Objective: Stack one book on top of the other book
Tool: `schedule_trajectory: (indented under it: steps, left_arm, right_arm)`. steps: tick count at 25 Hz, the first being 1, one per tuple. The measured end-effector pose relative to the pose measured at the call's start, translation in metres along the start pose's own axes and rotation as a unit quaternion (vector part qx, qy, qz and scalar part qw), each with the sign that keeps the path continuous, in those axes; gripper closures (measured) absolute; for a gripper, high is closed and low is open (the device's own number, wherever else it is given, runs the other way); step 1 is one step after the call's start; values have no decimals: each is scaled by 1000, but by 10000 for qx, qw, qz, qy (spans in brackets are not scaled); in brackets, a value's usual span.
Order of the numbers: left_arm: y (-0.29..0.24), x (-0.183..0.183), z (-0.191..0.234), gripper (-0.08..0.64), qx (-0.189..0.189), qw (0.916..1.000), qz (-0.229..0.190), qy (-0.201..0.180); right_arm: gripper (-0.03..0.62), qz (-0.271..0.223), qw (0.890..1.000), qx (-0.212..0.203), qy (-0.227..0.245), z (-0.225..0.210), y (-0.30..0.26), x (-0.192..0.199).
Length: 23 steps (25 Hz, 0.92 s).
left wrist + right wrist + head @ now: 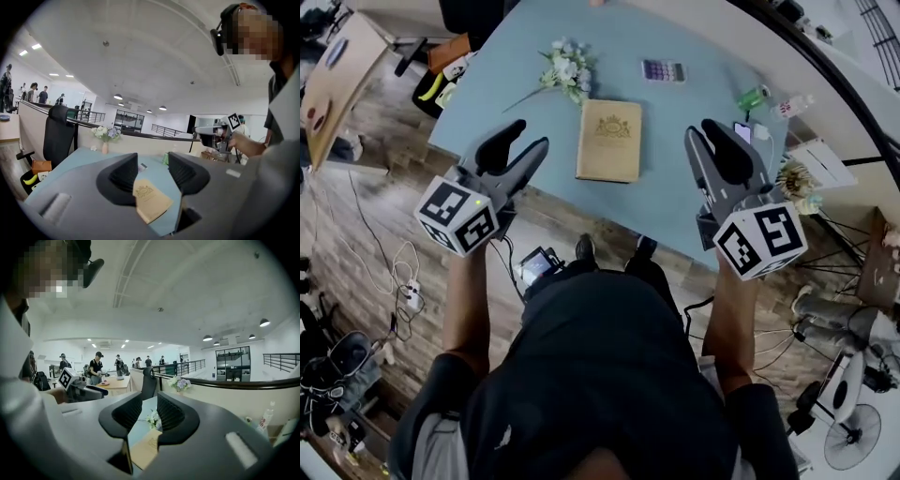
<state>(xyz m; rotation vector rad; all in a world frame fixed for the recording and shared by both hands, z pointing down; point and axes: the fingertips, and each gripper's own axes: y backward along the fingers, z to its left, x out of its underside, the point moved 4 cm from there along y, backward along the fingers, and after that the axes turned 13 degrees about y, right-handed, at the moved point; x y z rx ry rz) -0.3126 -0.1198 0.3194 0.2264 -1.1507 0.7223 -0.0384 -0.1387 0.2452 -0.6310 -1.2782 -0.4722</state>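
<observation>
One tan book (609,141) with a gold crest lies flat in the middle of the light blue table (506,75); I see no second book apart from it. My left gripper (528,137) hangs open to the left of the book, above the table's near edge, and holds nothing. To the book's right, my right gripper (701,131) is also open and empty. In the left gripper view the book (151,199) shows low between the jaws of the left gripper (152,173). The right gripper view shows the book (146,448) below the right gripper (149,411).
A spray of white flowers (565,70) lies just behind the book. A calculator (663,71) sits further back, a green bottle (752,97) and a phone (742,131) at the right. A black office chair (58,136) stands past the table's left end.
</observation>
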Motion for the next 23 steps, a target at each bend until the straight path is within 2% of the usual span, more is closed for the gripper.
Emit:
schedule_trajectory:
  steps: [4, 12, 23]
  left_arm:
    - [14, -8, -12, 304, -6, 9999, -63, -137]
    - [26, -8, -21, 304, 62, 9999, -46, -120]
    - [28, 6, -29, 304, 177, 9998, 84, -55]
  right_arm:
    - [492, -123, 9999, 58, 92, 5, 18, -14]
    - [492, -256, 9993, 190, 192, 11, 39, -27]
    - [492, -164, 9995, 244, 143, 15, 47, -19]
